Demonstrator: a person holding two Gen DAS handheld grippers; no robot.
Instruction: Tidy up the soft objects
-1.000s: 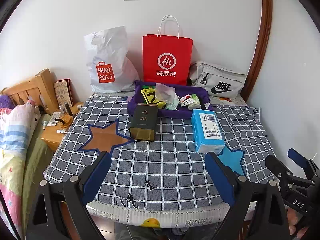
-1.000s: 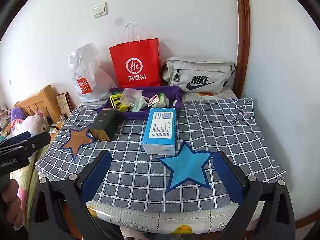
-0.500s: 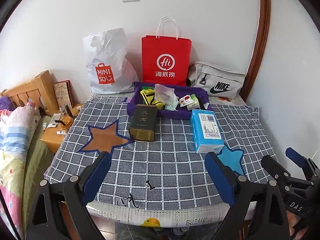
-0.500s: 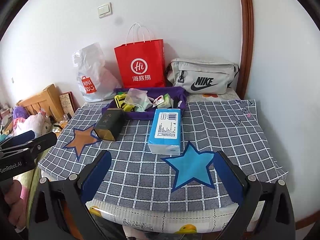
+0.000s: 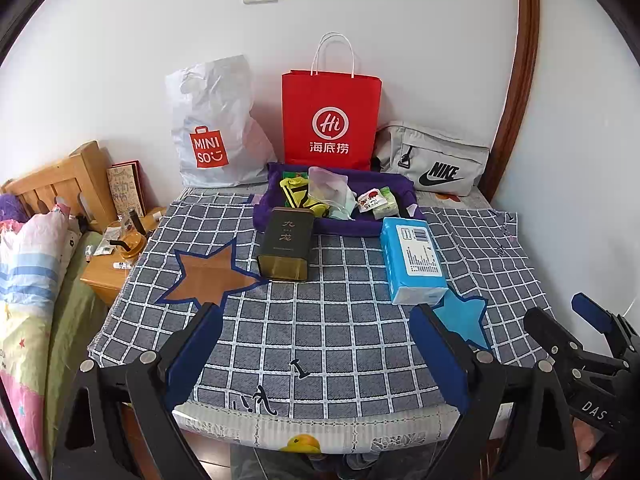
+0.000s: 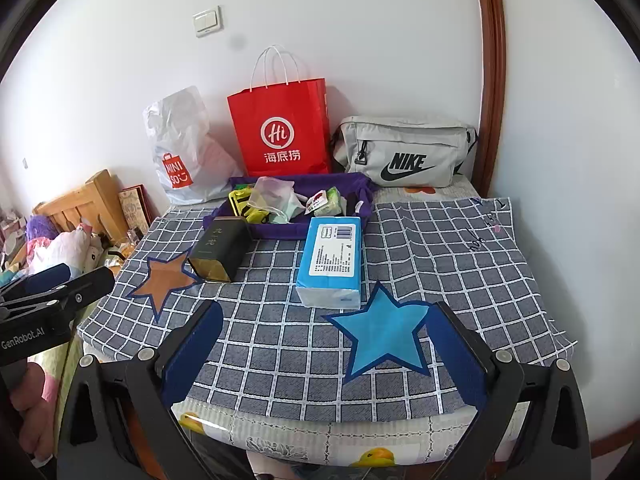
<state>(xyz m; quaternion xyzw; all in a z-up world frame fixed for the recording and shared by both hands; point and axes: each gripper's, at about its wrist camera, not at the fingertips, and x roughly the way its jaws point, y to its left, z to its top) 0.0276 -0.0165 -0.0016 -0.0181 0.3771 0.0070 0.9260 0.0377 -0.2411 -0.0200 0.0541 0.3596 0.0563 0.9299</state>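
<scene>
Tissue pack (image 6: 331, 261) lies untouched beyond left gripper (image 5: 316, 354) and right gripper (image 6: 322, 354), both spread wide, empty.

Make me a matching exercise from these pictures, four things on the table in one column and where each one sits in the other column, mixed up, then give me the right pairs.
Things
1. red paper bag
2. blue tissue pack
3. dark tin
4. grey Nike bag

Places
A. lying just behind the blue star patch
B. far right corner, against the wall
C. standing at the wall behind the purple tray
D. beside the brown star patch, in front of the tray's left end

Pairs: 1-C, 2-A, 3-D, 4-B
</scene>
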